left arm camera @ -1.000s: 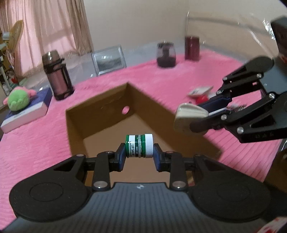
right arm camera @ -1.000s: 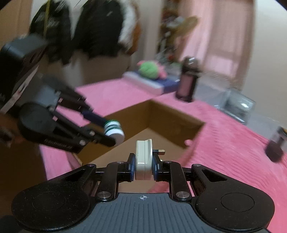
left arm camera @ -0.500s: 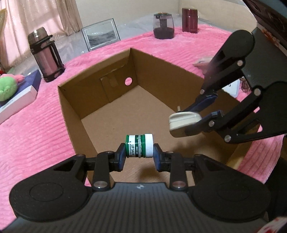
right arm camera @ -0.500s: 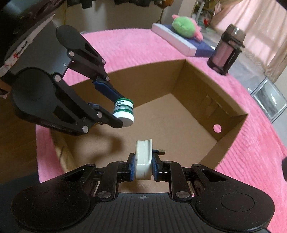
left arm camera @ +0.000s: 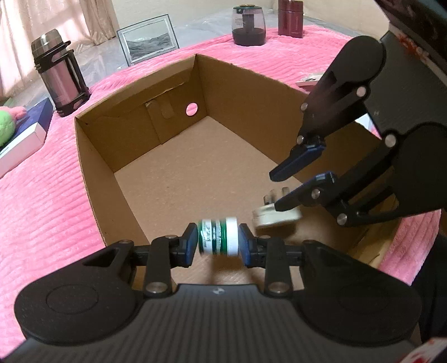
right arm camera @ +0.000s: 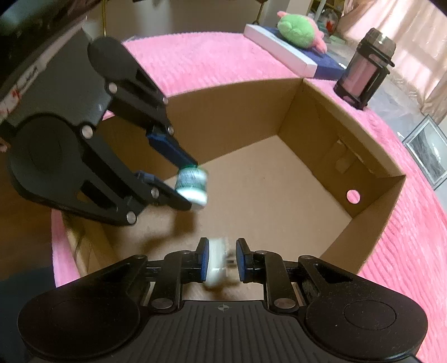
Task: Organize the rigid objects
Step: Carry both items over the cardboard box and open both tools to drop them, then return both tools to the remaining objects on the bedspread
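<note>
While pink cover [left arm camera: 42, 195] surrounds the box [left arm camera: 95, 178], right gripper [right arm camera: 222, 262] gapes; left gripper [left arm camera: 216, 245] unclear.

Two black grippers [left arm camera: 218, 242] [right arm camera: 222, 258] — blue-padded fingers [left arm camera: 300, 159], silver screws, ribbed grey housings

a pink ribbed blanket [left arm camera: 42, 201] covers the surface. pale pink curtains [left arm camera: 56, 19] glow with daylight behind it. a cream wall [left arm camera: 195, 8] rises above a shiny floor [left arm camera: 106, 64].
</note>
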Available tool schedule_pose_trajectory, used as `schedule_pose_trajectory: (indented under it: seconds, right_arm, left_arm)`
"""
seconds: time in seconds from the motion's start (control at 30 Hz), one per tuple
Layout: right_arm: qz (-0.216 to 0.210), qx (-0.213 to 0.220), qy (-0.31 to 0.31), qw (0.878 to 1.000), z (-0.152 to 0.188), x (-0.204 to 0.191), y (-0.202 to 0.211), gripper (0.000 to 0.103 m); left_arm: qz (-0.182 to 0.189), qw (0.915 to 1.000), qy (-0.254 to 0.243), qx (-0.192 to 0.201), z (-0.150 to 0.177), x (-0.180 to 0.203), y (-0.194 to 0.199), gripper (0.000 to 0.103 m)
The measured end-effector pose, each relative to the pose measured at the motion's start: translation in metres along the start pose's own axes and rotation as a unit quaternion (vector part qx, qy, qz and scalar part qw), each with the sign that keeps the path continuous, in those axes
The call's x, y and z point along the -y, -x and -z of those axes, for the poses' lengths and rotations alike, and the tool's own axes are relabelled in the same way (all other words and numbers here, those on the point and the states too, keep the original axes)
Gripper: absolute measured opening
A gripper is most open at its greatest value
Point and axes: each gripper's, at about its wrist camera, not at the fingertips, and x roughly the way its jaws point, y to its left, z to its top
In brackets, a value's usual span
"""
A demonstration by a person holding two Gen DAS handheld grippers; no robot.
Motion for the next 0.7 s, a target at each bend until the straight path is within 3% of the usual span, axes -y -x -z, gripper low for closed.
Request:
schedule_pose_trajectory:
  seconds: [0.17, 0.3, 0.5, 0.7]
  right_arm:
    - [0.024, 0.036, -0.017, 0.999, 0.001, 0.002, 0.024, 0.016]
    - [0.045, 0.100, -0.062, 0.992, 0.010, 0.006, 0.062, 0.016]
    - [0.084, 0.196, -0.171, 0.962, 0.054, 0.003, 0.123, 0.016]
    - [0.155, 0.239, -0.262, 0.922, 0.121, -0.009, 0.168, 0.017]
  left_arm:
    - [-0.016, 0.9997, 0.012, 0.018, -0.003, 0.000, 0.014, 0.027]
    - [-0.026, 0.9974, 0.037, 0.056, -0.007, 0.004, 0.037, 0.027]
    - [-0.023, 0.9890, 0.079, 0.123, -0.015, 0.029, 0.076, 0.027]
    - [-0.005, 0.9779, 0.113, 0.176, -0.023, 0.074, 0.101, 0.027]
